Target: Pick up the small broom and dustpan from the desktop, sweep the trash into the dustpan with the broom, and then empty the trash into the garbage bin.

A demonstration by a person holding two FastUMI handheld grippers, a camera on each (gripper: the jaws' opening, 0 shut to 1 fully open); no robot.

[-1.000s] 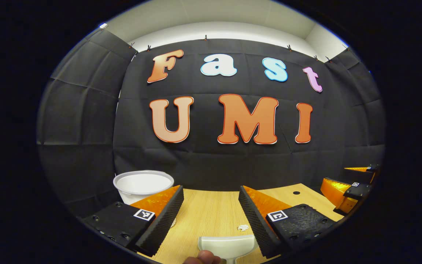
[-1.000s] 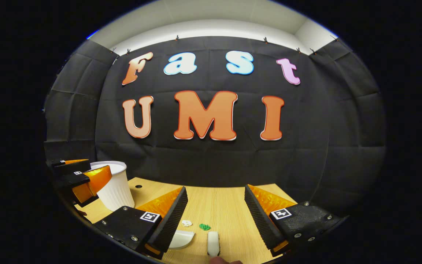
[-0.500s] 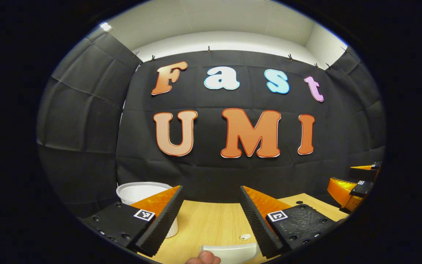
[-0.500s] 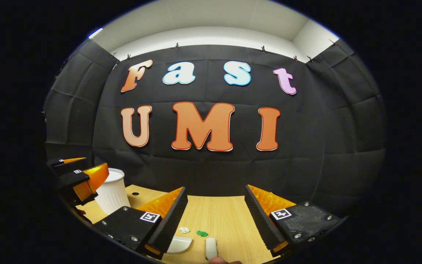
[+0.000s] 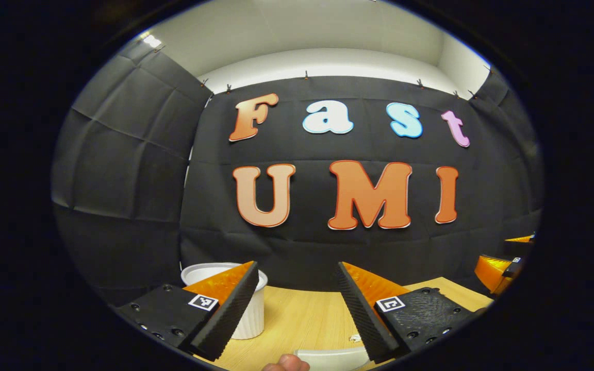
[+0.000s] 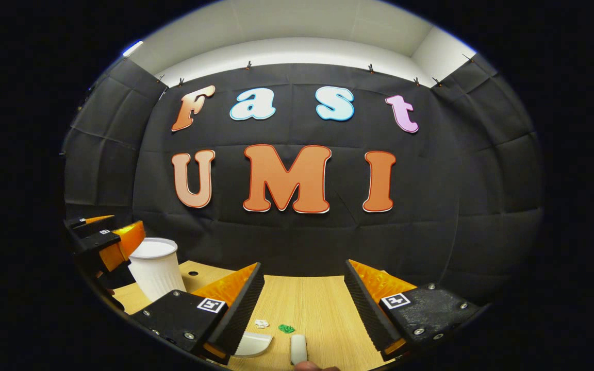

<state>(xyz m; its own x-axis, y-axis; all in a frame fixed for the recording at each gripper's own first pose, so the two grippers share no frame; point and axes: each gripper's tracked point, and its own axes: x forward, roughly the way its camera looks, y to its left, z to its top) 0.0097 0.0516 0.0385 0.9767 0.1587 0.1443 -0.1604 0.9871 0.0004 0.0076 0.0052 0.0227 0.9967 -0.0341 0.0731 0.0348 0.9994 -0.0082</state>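
Here I hold both claws wide and empty — left gripper [image 5: 295,304] above the dustpan [image 5: 332,356], right gripper [image 6: 303,304] above the broom [image 6: 298,349].

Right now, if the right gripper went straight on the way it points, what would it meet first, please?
Probably nothing on the desk: the right gripper points level over it, so the black cloth wall comes first; depth is unclear.

One white ribbed bin [image 6: 157,268], one white dustpan [image 6: 251,344], one white broom handle [image 6: 298,349], two scraps of trash, one white [image 6: 261,323] and one green [image 6: 286,328], two grippers [image 6: 297,304] [image 6: 102,238], on one wooden surface [image 6: 317,304]
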